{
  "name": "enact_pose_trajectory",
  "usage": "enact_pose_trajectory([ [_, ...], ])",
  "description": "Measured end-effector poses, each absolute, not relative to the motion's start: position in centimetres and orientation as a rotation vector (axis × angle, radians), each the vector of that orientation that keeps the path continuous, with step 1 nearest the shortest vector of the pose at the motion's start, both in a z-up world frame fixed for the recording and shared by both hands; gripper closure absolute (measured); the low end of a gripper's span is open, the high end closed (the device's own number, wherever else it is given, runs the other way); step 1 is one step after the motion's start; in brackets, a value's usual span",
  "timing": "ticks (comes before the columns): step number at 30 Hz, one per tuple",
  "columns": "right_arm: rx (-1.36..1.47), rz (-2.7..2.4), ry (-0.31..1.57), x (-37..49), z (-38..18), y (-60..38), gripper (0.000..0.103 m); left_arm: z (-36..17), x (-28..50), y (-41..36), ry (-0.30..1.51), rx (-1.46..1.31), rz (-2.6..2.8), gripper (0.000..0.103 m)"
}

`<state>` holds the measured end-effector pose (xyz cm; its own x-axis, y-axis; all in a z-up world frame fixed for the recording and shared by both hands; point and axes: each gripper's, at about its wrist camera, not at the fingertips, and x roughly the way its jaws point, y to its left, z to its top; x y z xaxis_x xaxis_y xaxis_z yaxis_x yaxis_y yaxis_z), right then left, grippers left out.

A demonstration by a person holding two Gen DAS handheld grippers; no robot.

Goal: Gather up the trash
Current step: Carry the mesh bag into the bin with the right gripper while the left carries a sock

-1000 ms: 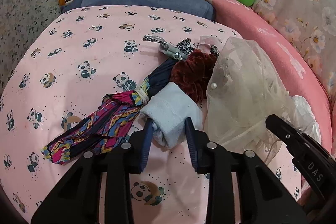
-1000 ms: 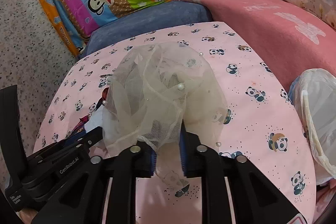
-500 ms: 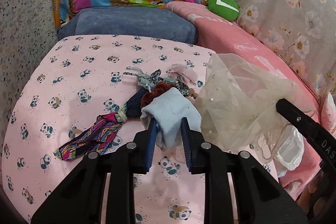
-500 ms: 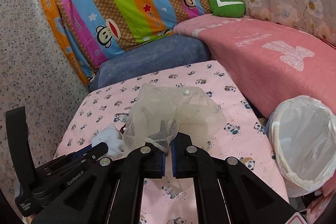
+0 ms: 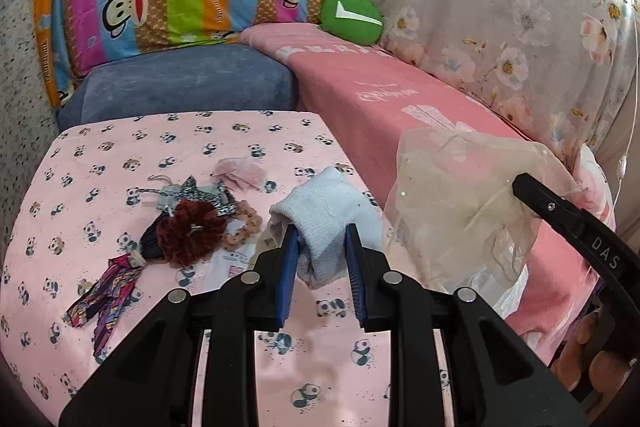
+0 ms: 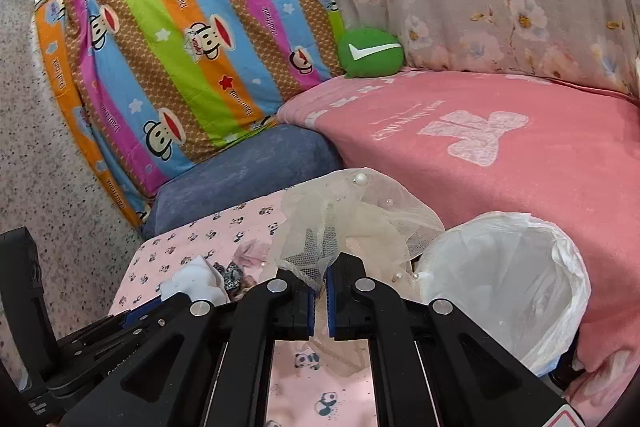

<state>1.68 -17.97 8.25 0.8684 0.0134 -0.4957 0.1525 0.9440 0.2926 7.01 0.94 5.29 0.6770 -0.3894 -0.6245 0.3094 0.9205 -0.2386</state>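
My left gripper (image 5: 321, 239) is shut on a pale blue sock (image 5: 328, 211) and holds it above the panda-print sheet (image 5: 100, 155). My right gripper (image 6: 319, 275) is shut on a cream tulle veil with pearls (image 6: 360, 215), lifted just left of a bin lined with a white plastic bag (image 6: 504, 279). The veil (image 5: 460, 203) and the right gripper's body (image 5: 580, 227) also show at the right of the left wrist view. The sock (image 6: 196, 281) and left gripper show at lower left in the right wrist view.
On the sheet lie a maroon scrunchie (image 5: 188, 231), a patterned fabric strip (image 5: 104, 291), a black-and-white hair tie (image 5: 192, 191), a pink fabric piece (image 5: 240, 173) and a beaded band (image 5: 244, 223). Behind are a blue cushion (image 5: 180, 87), a pink blanket (image 6: 480, 135) and a green cushion (image 6: 370, 53).
Both grippers have risen and pulled back with their loads. The sock left the pile on the sheet. The veil has moved right, toward the lined bin.
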Motion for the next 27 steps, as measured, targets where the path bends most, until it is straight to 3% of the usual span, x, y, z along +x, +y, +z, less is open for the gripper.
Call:
enact_pose_trajectory([
  [27, 0.457, -0.336, 0.538, -2.2, 3.3, -33.2, 0.099, 2.6, 7.1, -18.3, 0.817, -0.004, -0.74, 0.078],
])
